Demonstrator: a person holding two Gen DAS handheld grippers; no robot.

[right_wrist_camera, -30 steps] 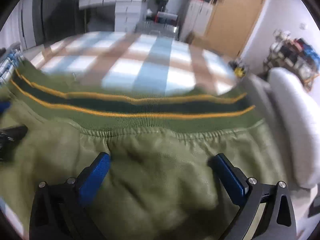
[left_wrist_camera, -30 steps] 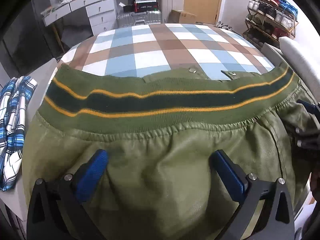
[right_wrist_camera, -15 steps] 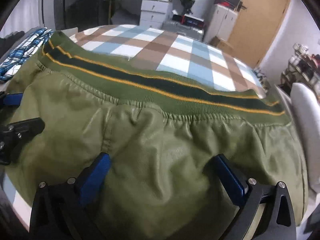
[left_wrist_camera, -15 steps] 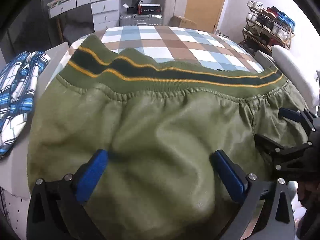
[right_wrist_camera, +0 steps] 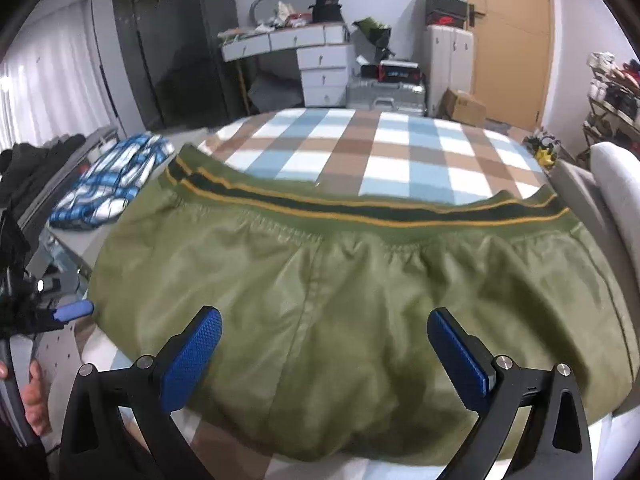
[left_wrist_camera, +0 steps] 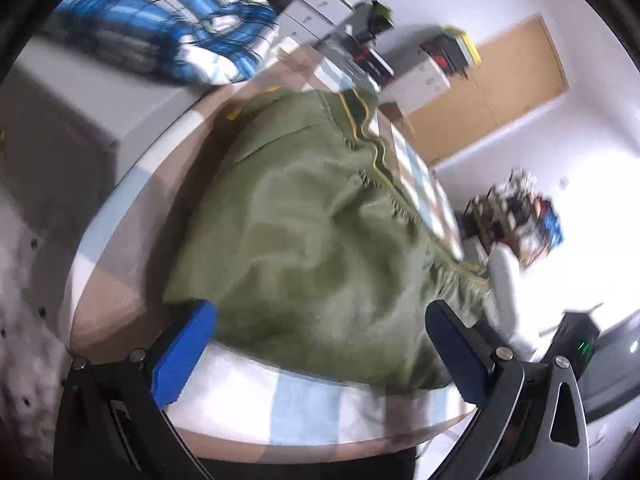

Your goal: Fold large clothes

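Olive bomber jacket (right_wrist_camera: 360, 300) spread across the checked bed (right_wrist_camera: 400, 152) near edge — long axis side to side, striped hem (right_wrist_camera: 360, 208) pointing away; far half bare. Left gripper (left_wrist_camera: 320, 364) and right gripper (right_wrist_camera: 324, 352) both agape, gripping nothing.

The right gripper (right_wrist_camera: 324, 344) hovers level over the green jacket's (right_wrist_camera: 360, 280) near edge, jaws spread wide, empty. The left gripper (left_wrist_camera: 320, 352) tilts sideways beside its left corner, also spread, empty.
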